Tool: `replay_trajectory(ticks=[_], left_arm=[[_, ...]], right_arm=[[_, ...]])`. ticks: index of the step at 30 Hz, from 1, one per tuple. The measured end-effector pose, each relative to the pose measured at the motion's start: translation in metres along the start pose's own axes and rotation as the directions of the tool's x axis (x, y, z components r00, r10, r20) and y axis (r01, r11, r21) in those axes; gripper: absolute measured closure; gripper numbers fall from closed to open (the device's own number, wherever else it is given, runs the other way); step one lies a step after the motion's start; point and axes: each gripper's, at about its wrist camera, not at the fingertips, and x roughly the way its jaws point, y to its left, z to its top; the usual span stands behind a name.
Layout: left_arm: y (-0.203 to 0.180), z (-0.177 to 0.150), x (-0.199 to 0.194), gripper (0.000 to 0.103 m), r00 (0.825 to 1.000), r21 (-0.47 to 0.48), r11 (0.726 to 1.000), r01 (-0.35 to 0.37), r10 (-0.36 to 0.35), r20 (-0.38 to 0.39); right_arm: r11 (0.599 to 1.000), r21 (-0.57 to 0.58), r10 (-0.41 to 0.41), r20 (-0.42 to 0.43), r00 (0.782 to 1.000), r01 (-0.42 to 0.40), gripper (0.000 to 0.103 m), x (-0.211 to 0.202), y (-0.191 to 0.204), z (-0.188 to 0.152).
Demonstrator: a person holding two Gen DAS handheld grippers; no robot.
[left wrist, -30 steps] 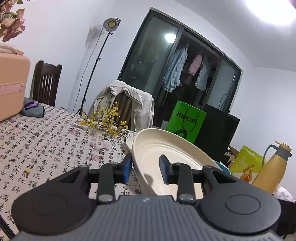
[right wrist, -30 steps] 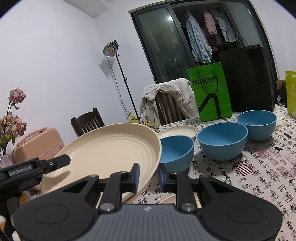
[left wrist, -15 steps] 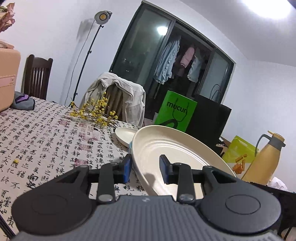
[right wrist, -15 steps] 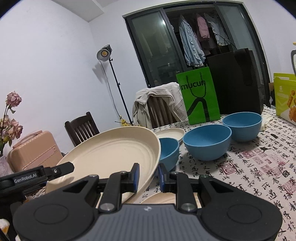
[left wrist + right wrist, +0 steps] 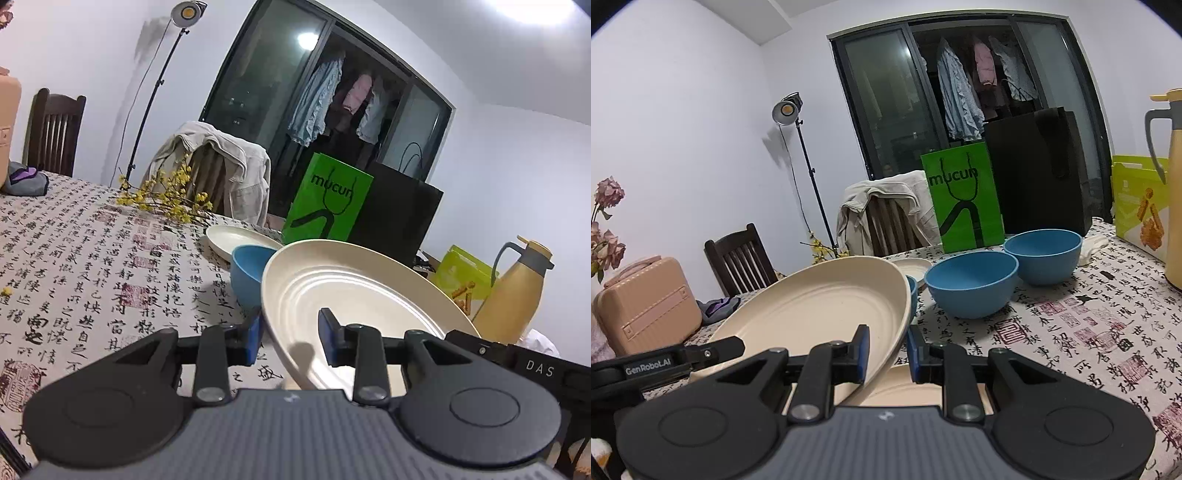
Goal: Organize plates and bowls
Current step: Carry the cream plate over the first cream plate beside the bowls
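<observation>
Left wrist view: the left gripper (image 5: 290, 341) clamps the rim of a cream plate (image 5: 354, 295) tilted above the bench (image 5: 74, 258); a green bag (image 5: 328, 201) reads "mucun".

Right wrist view: the right gripper (image 5: 886, 349) clamps the same plate's opposite rim; "GenRobot.AI" marks the other gripper.

left gripper (image 5: 290, 341) clamps a tilted cream plate (image 5: 354, 295) — blue bowl (image 5: 249, 271) behind.

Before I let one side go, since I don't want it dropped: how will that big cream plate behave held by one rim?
The large round cream ridged plate looks rigid and keeps its shape between the left gripper and right gripper. Its glossy rim may slip. Held by one edge, so wide a plate would probably sag and tip.
</observation>
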Motion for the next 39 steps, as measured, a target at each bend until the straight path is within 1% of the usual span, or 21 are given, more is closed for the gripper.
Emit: replay_trajectory(ticks=[20, 29, 39], left_arm=[[-0.016, -0.014, 0.005, 0.071, 0.999, 0.051, 0.998, 0.031, -0.03, -0.025], [-0.017, -0.023, 0.01, 0.071, 0.998, 0.048, 0.998, 0.028, -0.025, -0.053], [-0.018, -0.035, 0.016, 0.071, 0.996, 0.052, 0.999, 0.016, -0.011, -0.09]], right_arm=[[0.999, 0.039, -0.037, -0.022, 0.999, 0.037, 0.082, -0.013, -0.02, -0.015], [0.998, 0.042, -0.039, -0.034, 0.999, 0.04, 0.082, -0.013, -0.024, -0.019], [0.998, 0.042, -0.039, -0.068, 0.997, 0.042, 0.082, -0.006, -0.032, -0.026]])
